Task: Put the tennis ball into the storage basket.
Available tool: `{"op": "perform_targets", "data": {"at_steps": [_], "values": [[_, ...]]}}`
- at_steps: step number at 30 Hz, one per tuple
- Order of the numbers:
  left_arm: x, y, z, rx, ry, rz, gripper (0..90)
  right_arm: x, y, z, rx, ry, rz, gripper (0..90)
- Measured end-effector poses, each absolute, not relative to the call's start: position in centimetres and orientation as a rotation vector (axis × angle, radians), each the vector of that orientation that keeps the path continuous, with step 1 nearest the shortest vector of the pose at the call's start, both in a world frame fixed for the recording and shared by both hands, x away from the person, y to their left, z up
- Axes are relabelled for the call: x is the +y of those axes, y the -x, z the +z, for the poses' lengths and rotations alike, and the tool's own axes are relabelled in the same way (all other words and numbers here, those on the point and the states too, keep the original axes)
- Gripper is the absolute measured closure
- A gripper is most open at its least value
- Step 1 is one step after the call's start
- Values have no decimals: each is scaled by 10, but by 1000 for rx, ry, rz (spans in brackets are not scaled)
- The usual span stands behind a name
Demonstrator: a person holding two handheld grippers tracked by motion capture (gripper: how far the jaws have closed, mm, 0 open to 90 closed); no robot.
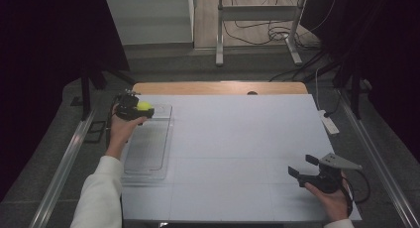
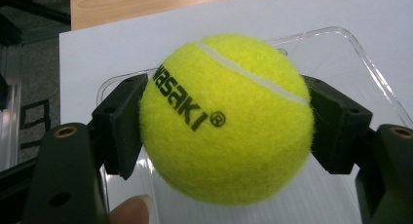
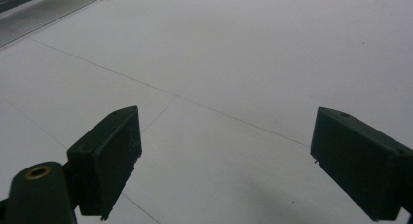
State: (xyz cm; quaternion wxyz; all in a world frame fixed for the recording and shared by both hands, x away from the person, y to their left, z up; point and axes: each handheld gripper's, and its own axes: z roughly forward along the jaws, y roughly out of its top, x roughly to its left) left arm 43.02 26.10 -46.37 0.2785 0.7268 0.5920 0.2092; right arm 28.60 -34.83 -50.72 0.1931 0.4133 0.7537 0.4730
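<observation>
A yellow tennis ball (image 2: 226, 119) with black lettering is clamped between the two black jaws of my left gripper (image 2: 226, 129), which is shut on it. In the high view that gripper (image 1: 140, 109) holds the ball (image 1: 144, 106) over the far end of a clear plastic tray (image 1: 148, 153) at the table's left side. My right gripper (image 1: 302, 166) rests near the front right corner of the white table top, jaws wide open. In the right gripper view its jaws (image 3: 226, 160) frame nothing but bare white surface.
The white sheet (image 1: 237, 139) covers most of the wooden table; a strip of wood (image 1: 218, 87) shows at the far edge. A white power strip (image 1: 329, 122) lies off the right edge. Metal rails run along both sides, and cables lie on the floor beyond.
</observation>
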Motion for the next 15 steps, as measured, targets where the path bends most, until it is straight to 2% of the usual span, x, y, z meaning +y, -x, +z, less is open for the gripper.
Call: {"op": "perform_targets", "data": {"at_steps": [15], "values": [[258,-435,-473,1622,-2001,546,262,-349,-286,-507,2114,-1161,1323,117]]}}
